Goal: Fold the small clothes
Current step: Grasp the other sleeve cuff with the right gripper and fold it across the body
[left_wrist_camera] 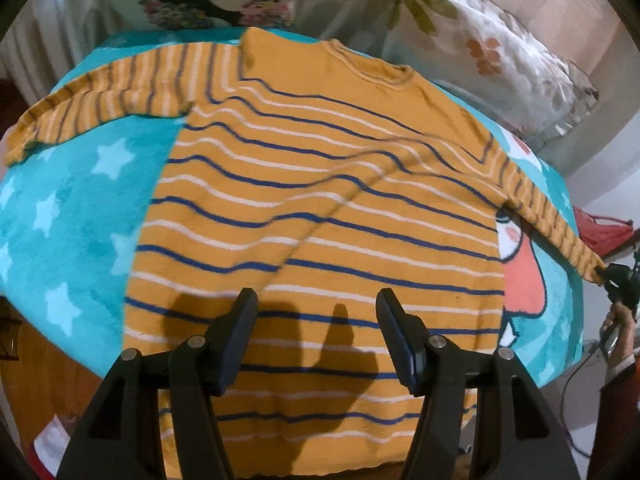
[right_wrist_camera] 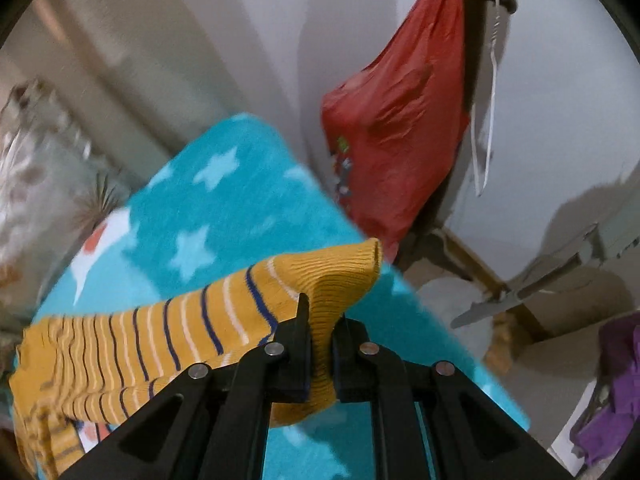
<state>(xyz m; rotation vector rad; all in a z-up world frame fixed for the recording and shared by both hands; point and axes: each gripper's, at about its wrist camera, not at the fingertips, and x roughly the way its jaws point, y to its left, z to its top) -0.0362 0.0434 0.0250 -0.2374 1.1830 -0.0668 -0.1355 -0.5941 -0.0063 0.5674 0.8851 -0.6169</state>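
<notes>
The striped sweater lies flat on the starry blanket. The right gripper pinches its cuff; the left gripper hovers released above the hem. Pulling the sleeve could drag the body askew.

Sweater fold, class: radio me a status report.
Left gripper open, above sweater. Right gripper shut on sleeve cuff, lifted off blanket. Nothing in the way.

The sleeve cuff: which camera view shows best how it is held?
The right wrist view: the cuff fills the centre, pinched by the right hand-held gripper. The left wrist view shows the cuff small, at the far right edge.
</notes>
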